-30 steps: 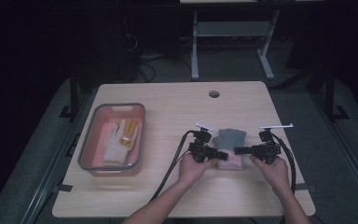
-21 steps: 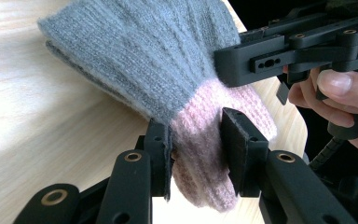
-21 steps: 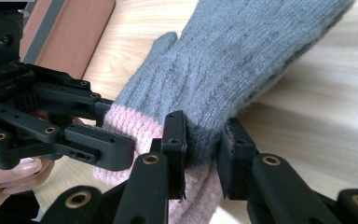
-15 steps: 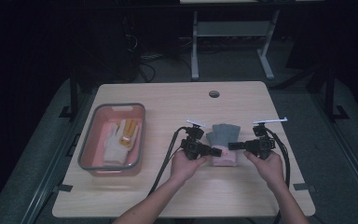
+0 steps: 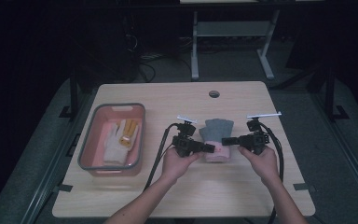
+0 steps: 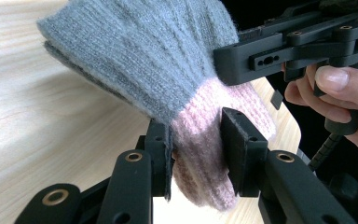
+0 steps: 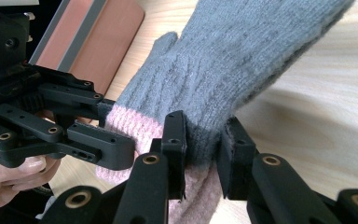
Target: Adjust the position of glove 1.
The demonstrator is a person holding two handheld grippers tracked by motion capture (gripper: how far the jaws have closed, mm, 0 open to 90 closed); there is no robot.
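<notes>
A grey knitted glove [image 5: 217,128] with a pink cuff sits at the table's centre, held from both sides. My left gripper [image 5: 209,148] comes in from the left, and in its own view [image 6: 196,149] its jaws are shut on the pink cuff [image 6: 200,158]. My right gripper [image 5: 226,140] comes in from the right and pinches the glove [image 7: 233,65] where grey meets pink, jaws shut [image 7: 203,149]. The glove [image 6: 144,56] hangs just above the wood and casts a shadow. Each gripper view shows the other gripper close by: the right one [image 6: 228,60] and the left one [image 7: 109,128].
A pink tray [image 5: 87,140] with a grey rim stands at the left of the table [image 5: 168,98]. A white glove [image 5: 114,148] and a yellow-orange one [image 5: 129,128] lie in it. There is a cable hole [image 5: 214,94] at the far edge. Cables trail back from both grippers.
Both hands have shifted a little left and away from the person. The grippers stay on the glove's cuff, which has moved with them.
</notes>
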